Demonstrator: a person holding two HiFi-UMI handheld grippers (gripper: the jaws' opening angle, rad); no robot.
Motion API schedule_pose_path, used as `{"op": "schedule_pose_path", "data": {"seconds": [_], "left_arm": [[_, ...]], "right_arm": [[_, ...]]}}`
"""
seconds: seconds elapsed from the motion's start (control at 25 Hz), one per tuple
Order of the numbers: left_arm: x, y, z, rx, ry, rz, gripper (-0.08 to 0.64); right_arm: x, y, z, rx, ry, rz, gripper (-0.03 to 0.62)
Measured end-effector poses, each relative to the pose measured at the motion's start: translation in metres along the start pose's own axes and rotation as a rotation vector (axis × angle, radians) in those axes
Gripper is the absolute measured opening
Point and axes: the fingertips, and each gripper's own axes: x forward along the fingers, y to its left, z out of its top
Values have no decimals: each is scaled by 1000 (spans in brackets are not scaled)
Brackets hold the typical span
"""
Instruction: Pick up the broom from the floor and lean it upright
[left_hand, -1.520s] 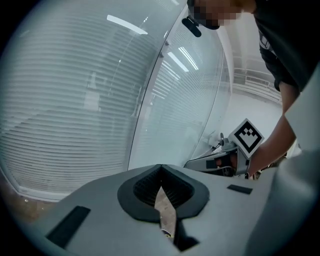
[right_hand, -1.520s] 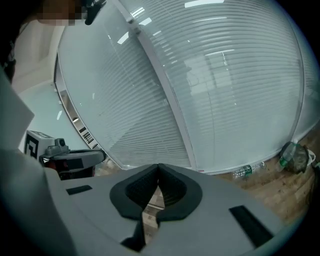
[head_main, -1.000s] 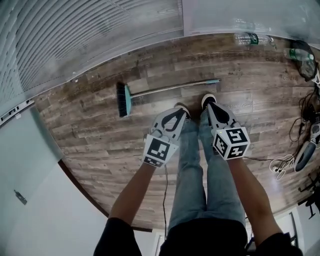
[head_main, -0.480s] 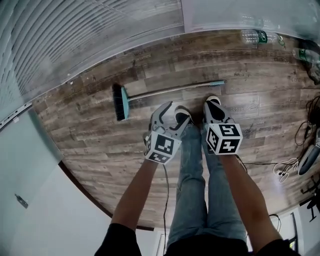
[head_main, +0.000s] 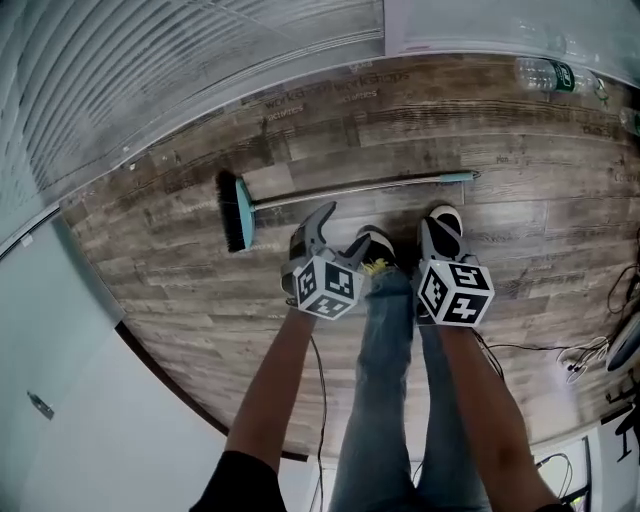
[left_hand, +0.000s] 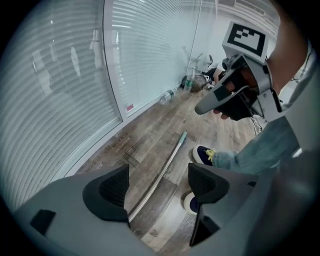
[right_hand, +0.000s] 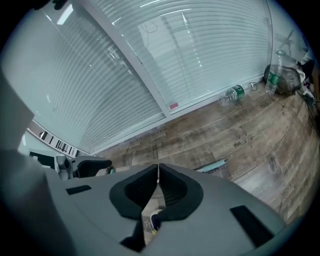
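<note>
The broom (head_main: 350, 190) lies flat on the wooden floor, its dark brush head (head_main: 236, 212) to the left and its teal handle tip (head_main: 462, 177) to the right. My left gripper (head_main: 335, 232) hangs above the handle's middle; its jaws are opening wide and grip nothing. In the left gripper view the metal handle (left_hand: 159, 177) shows on the floor through the gap of the left gripper (left_hand: 157, 187), untouched. My right gripper (right_hand: 157, 184) is shut and empty, over the person's right shoe (head_main: 443, 222). The handle tip (right_hand: 212, 166) shows just beyond it.
A glass wall with blinds (head_main: 180, 70) runs along the floor's far edge. A plastic bottle (head_main: 548, 72) lies beside it, and another bottle (right_hand: 274, 70) stands by a bag. Cables (head_main: 585, 355) trail at the right. The person's shoes (head_main: 375, 245) stand just behind the handle.
Both grippers have come down toward the floor and the broom. The left gripper's jaws went from shut to wide open. The right gripper stayed shut.
</note>
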Motion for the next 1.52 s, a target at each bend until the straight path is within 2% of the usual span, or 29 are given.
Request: {"op": "schedule_pose_path", "data": {"seconds": [0.2,0.4,0.52,0.68,0.8,0.88,0.96,1.0,1.28,1.52], "left_arm": [[69,12,-58,63,117,4,360],[128,22,-109,84,202,-1,359],[159,22,-133,126,253,-18,359],[190,22,-151,197,305,-37,357],[202,27,-157,222,314,0,343],[203,32,-153,267,303,48,223],[205,36,-153,311,318,76,147],[206,39,-155,324,331,84,132],[210,40,-158,338,335,81,117],[207,38,-157,386,334,79,109]], "right_arm": [[64,-20,-30,96,44,-27,28],[123,-38,-63,191,93,-48,50],[152,-45,-74,206,111,-44,70],[179,-66,-86,262,89,-98,74],[193,-73,-98,315,98,-110,85],[199,-73,-98,349,99,-111,101],[202,-74,-92,370,92,-124,108],[204,-76,-90,377,89,-134,114],[210,-87,-92,433,89,-179,133],[213,-88,-99,476,99,-206,144]]}}
